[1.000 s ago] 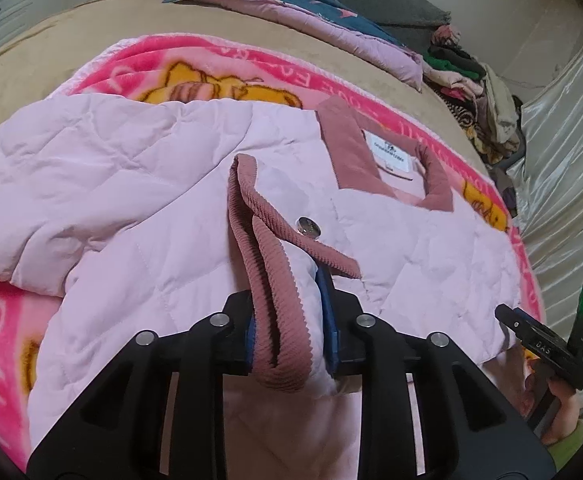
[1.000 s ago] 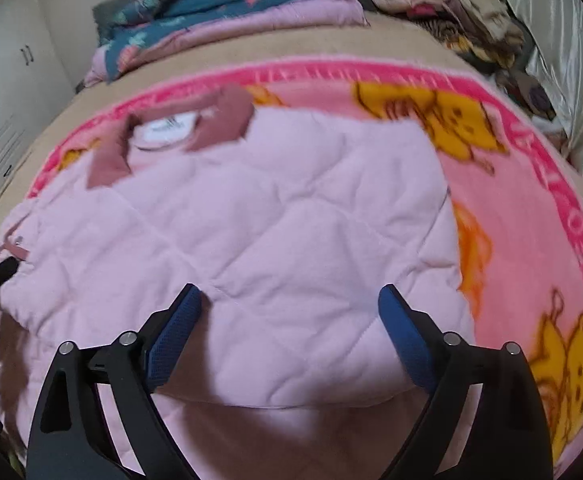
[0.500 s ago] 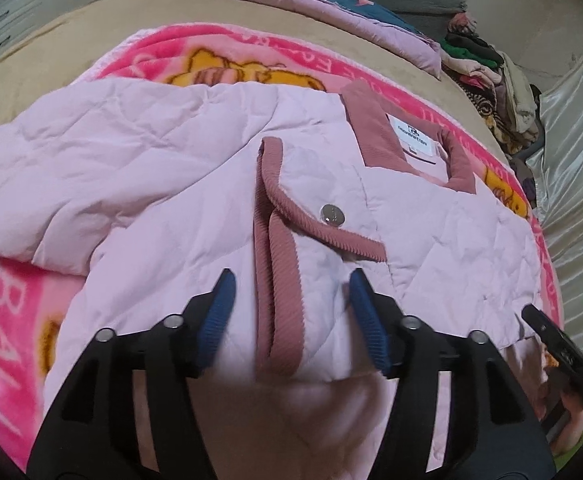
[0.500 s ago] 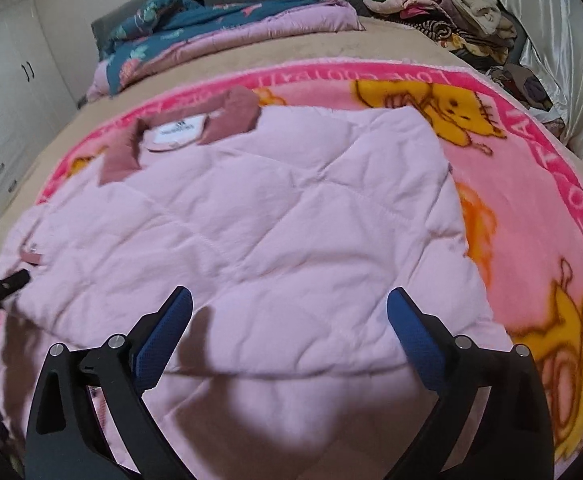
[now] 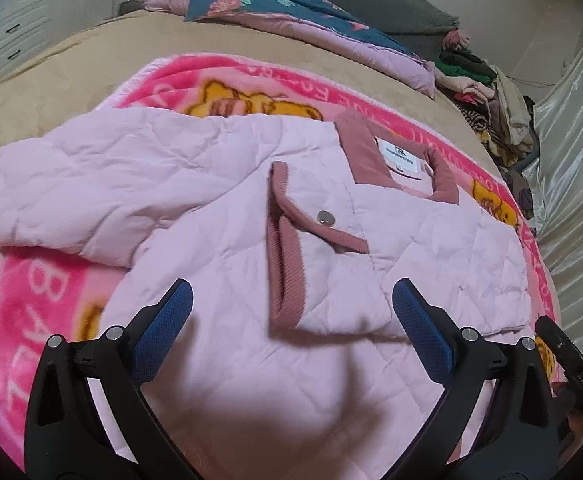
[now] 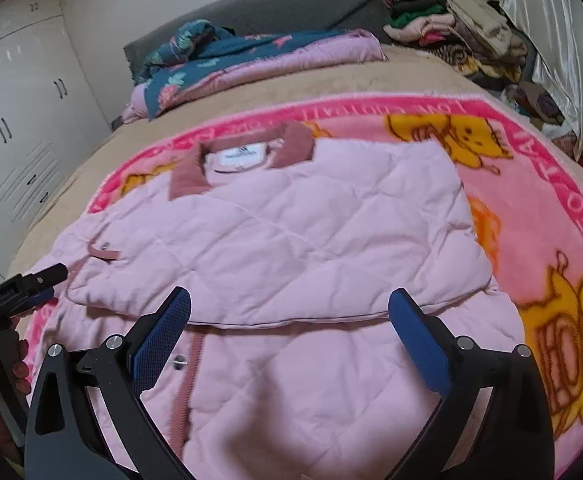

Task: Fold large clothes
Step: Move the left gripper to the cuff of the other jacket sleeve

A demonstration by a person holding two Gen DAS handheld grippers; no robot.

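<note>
A pale pink quilted jacket (image 5: 219,208) with a dusty-rose corduroy collar (image 5: 363,152) lies on a pink cartoon blanket (image 5: 31,304). Its rose-trimmed cuff (image 5: 287,264) with a metal snap rests on the body, sleeve folded across. My left gripper (image 5: 291,320) is open and empty, just above the cuff. In the right wrist view the jacket (image 6: 299,240) shows with the sleeve folded over, collar (image 6: 243,156) at the far end. My right gripper (image 6: 289,324) is open and empty over the jacket's lower part. The left gripper shows at that view's left edge (image 6: 15,292).
The blanket (image 6: 551,208) covers a tan bed (image 5: 71,72). A folded floral quilt (image 6: 251,56) lies at the head. A heap of clothes (image 6: 459,32) sits at the far right corner. White cupboards (image 6: 19,128) stand left; a shiny curtain (image 5: 571,152) hangs right.
My left gripper let go of the cuff, opened wide and drew back; the cuff now lies on the jacket. My right gripper stayed open and pulled back slightly.
</note>
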